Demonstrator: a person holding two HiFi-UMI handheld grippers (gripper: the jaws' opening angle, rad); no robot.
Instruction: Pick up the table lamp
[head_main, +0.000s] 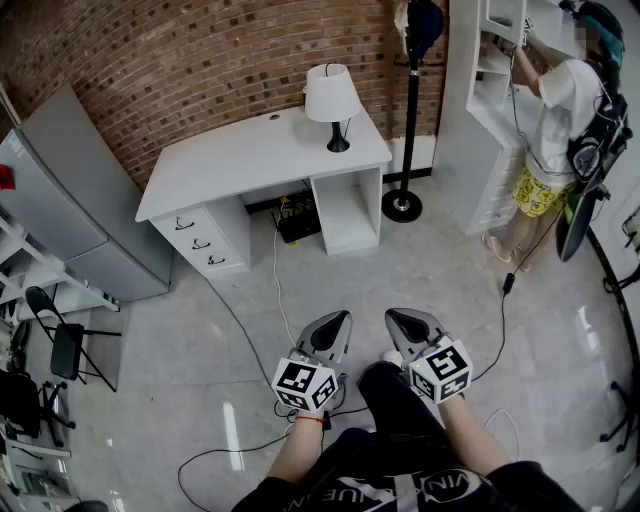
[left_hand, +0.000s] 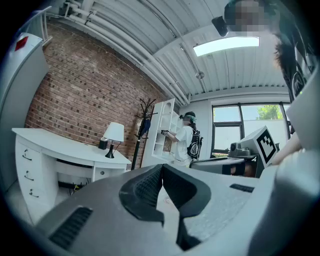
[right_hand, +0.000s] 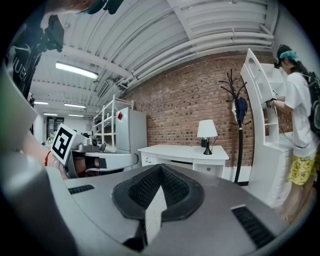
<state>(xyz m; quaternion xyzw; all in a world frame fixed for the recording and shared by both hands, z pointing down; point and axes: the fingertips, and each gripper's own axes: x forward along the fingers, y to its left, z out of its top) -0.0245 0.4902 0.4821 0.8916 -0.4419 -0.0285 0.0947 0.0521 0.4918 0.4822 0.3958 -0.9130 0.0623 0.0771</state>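
Observation:
The table lamp (head_main: 332, 100) has a white shade and a black stem and foot. It stands upright at the right end of the white desk (head_main: 240, 155) against the brick wall. Both gripper views show the lamp (left_hand: 113, 135) (right_hand: 206, 131) far ahead on the desk. My left gripper (head_main: 343, 320) and right gripper (head_main: 395, 318) hang side by side over the floor, well short of the desk, pointing toward it. Each has its jaws shut with nothing between them, as the left gripper view (left_hand: 161, 167) and the right gripper view (right_hand: 161, 169) show.
A black coat stand (head_main: 410, 100) rises right of the desk, beside a white shelf unit (head_main: 480, 110) where a person (head_main: 560, 110) is busy. A grey cabinet (head_main: 60, 200) stands at the left, a folding chair (head_main: 65, 345) below it. Cables (head_main: 275, 290) trail over the floor.

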